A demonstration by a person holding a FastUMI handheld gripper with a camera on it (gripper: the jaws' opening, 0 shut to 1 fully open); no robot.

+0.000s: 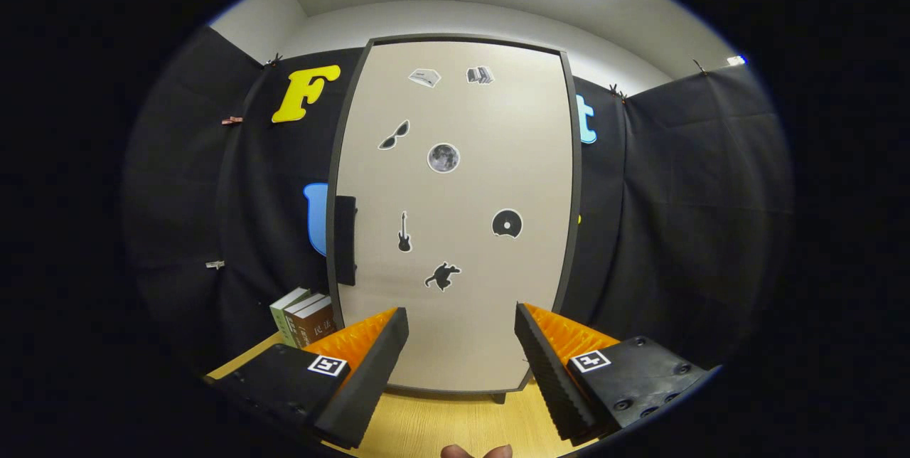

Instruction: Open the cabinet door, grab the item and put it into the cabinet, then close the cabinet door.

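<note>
Tongs (462, 344) wide open, empty; could slip off the black handle (345, 239), mid-left on the shut beige sticker-covered cabinet door (455, 195).

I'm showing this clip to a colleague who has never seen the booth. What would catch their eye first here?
Most striking is the tall pale cabinet door, shut, straight ahead of the open claw, dotted with small stickers such as a moon and a guitar. A dark handle sits on its left edge, and a few books stand on the wooden table left of the cabinet.
</note>
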